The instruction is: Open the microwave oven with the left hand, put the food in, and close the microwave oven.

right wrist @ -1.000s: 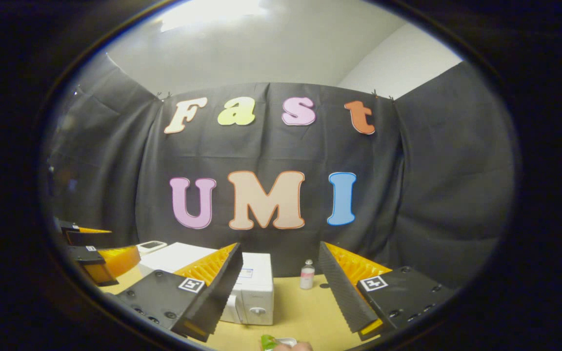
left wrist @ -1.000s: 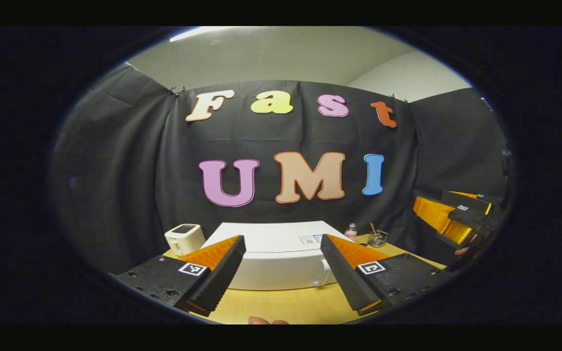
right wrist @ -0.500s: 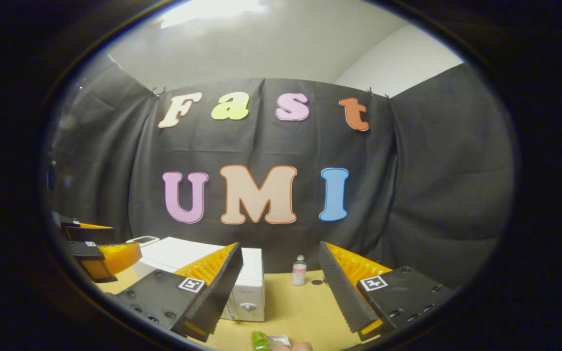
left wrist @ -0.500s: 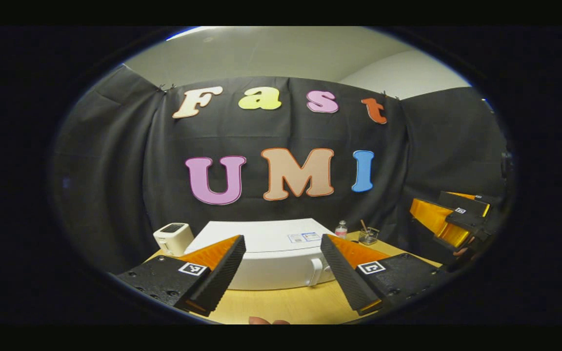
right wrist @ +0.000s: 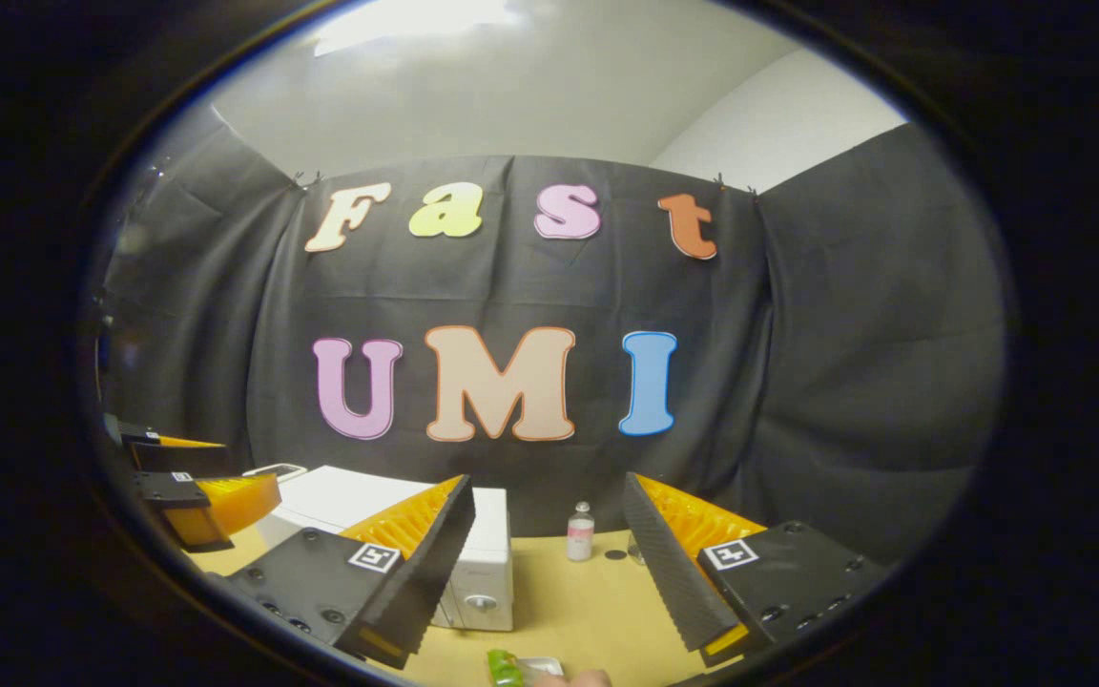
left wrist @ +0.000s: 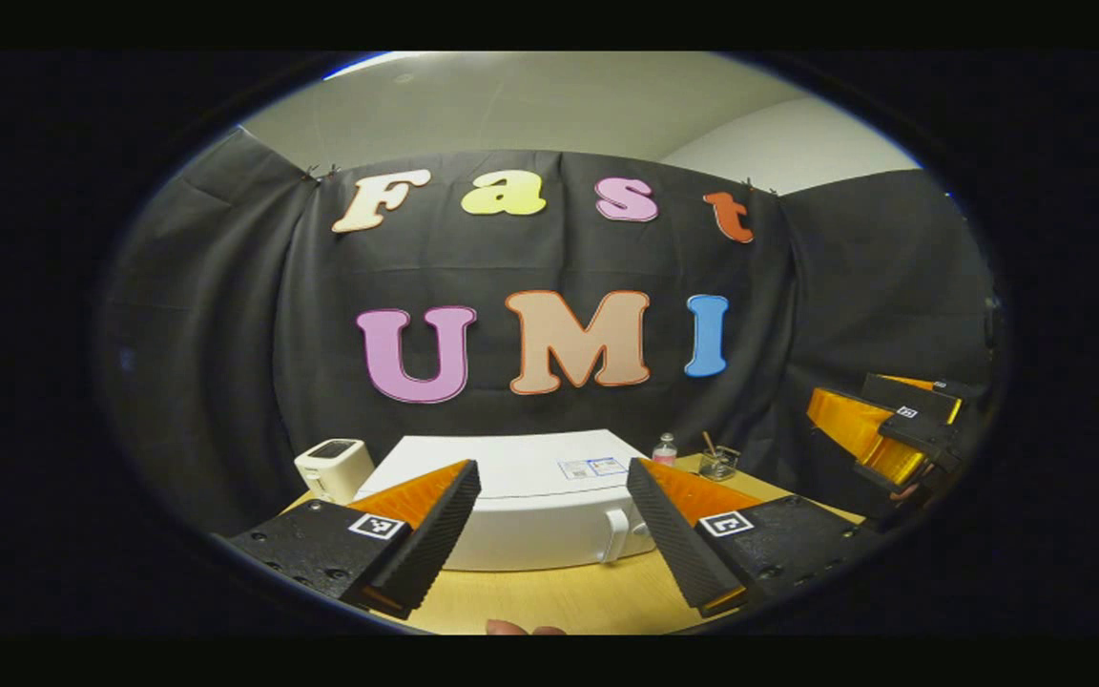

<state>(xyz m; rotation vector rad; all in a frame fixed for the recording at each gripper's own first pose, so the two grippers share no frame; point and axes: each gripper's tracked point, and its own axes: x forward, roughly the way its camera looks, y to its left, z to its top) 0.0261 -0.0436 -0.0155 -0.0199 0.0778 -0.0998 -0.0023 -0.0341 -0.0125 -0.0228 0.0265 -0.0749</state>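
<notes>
Looking along the left gripper point(left wrist: 553, 534), fingers spread and empty, the closed white box-shaped microwave oven point(left wrist: 511, 510) sits ahead, its handle point(left wrist: 614, 534) near the right finger, where a misaimed reach could slip off; the right gripper point(right wrist: 549, 563), likewise spread empty, hovers above the green food point(right wrist: 504, 668) below.

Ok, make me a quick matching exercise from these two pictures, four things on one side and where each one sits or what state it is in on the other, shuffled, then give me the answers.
Things
1. microwave oven
2. small bottle
3. toaster
4. left gripper

Place or state
A. stands on the table near the back cloth, to the right of the microwave oven
B. open, holding nothing, pointed at the microwave oven
C. door closed, handle toward its right side
D. beside the microwave oven, at its left back corner

Pairs: 1-C, 2-A, 3-D, 4-B
</notes>
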